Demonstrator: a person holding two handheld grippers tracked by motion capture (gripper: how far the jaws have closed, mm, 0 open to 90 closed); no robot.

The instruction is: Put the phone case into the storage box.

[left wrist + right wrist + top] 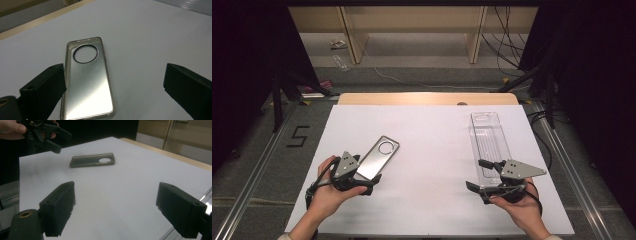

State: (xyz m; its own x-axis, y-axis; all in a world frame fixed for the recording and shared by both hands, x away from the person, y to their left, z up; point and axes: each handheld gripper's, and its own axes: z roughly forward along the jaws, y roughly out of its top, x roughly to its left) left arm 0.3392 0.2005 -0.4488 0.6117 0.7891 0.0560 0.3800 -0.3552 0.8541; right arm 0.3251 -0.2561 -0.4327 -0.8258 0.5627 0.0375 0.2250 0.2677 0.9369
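A white sheet [432, 150] is laid over the tabletop [427, 98], whose wooden far edge is left exposed. Cables [504, 45] and shelving [412, 25] are located on the floor [422, 75] beyond. A "5" [298, 136] is marked at left.

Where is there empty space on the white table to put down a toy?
The big bare patch lies between the phone case and the clear plastic box. The far strip by the wooden edge is free too. It is crowded around the left gripper and right gripper.

Black two-jaw grippers [362, 176] (grey three-cornered plates [346, 164]), trailing black cables [314, 186].
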